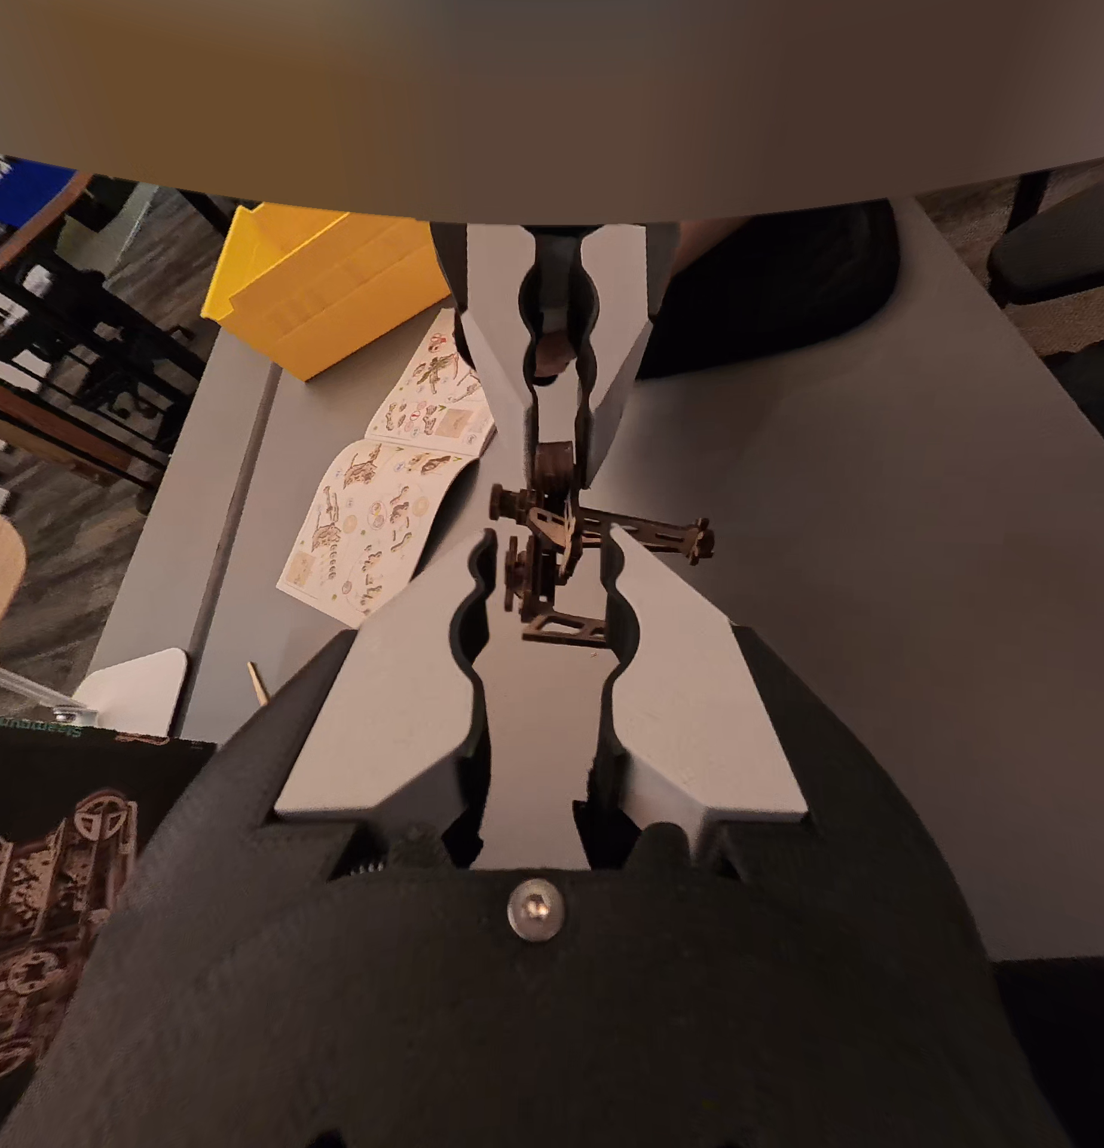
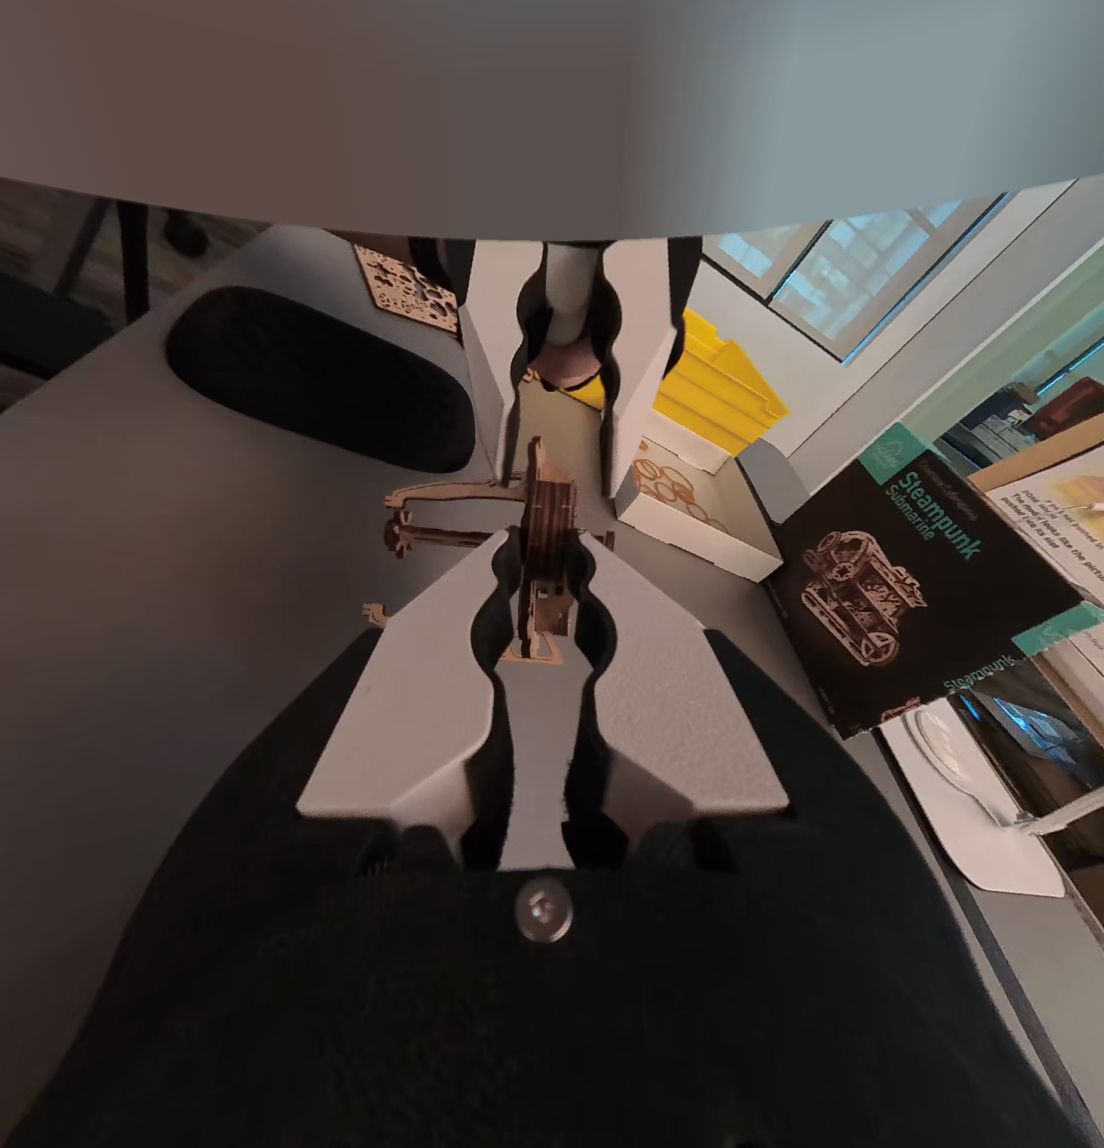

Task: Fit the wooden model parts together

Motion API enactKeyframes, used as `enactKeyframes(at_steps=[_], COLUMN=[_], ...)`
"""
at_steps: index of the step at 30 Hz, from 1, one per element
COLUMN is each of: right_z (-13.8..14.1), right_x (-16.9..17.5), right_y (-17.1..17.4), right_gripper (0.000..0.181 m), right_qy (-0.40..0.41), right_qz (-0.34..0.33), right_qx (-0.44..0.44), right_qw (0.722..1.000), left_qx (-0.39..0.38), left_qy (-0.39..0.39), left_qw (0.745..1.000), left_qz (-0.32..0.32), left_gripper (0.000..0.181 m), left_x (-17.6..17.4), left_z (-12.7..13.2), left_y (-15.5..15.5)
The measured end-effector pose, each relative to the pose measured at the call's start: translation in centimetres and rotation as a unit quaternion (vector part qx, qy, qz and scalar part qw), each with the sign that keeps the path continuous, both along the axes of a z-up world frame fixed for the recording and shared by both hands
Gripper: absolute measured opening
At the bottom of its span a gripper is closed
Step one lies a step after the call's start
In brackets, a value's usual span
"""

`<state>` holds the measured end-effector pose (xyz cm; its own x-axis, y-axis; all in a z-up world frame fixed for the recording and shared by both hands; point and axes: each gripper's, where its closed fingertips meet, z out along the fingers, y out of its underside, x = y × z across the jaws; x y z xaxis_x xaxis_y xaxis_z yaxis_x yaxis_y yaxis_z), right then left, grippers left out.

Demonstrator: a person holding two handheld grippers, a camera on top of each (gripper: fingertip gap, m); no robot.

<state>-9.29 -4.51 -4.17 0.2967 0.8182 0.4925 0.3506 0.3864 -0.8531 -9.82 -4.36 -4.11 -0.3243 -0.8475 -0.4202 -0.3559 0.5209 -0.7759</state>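
Observation:
A small dark wooden model (image 1: 552,525) with axles, a long slotted arm and a lower frame hangs just above the grey table (image 1: 816,590). My right gripper (image 2: 544,546) is shut on the model's layered round part (image 2: 546,528); it enters the left wrist view from the top (image 1: 555,475). My left gripper (image 1: 550,545) is open, its fingers either side of the model's middle and not clamping it. In the right wrist view the left gripper (image 2: 558,484) faces mine from the far side, jaws apart around the model's top.
An open instruction booklet (image 1: 381,497) and a yellow bin (image 1: 325,292) lie to the left. A black model box (image 2: 922,578), a white tray of rings (image 2: 679,503), a punched wooden sheet (image 2: 412,292) and a black chair cushion (image 2: 319,379) surround the work spot. Less than 4 cm separates the two grippers' tips.

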Motion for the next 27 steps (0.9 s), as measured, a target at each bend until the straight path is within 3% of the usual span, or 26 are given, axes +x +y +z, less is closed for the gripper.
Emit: enactKeyframes(at_steps=[3,5,10,27], right_z=[0.0,-0.2,-0.2,-0.8], right_x=[-0.3,-0.3,-0.6,-0.9], right_y=[-0.1,0.0,-0.4,-0.4], right_gripper=[0.014,0.014,0.014,0.013], right_qy=[-0.007,-0.024,-0.057,-0.097], right_qz=[0.0,-0.011,-0.021,-0.043], right_qx=[0.013,0.041,0.103,0.166], right_qw=[1.0,0.999,0.993,0.98], left_qx=[0.057,0.076,0.008,0.02], left_qy=[-0.012,-0.008,0.011,0.01], left_qw=[0.998,0.997,1.0,1.0], left_qz=[-0.007,0.0,0.002,0.003], left_gripper=[0.015,0.015,0.023,0.019], left_x=[0.1,0.2,-0.1,-0.5], left_z=[-0.1,-0.3,-0.6,-1.3], left_y=[-0.5,-0.4,-0.6,-0.8])
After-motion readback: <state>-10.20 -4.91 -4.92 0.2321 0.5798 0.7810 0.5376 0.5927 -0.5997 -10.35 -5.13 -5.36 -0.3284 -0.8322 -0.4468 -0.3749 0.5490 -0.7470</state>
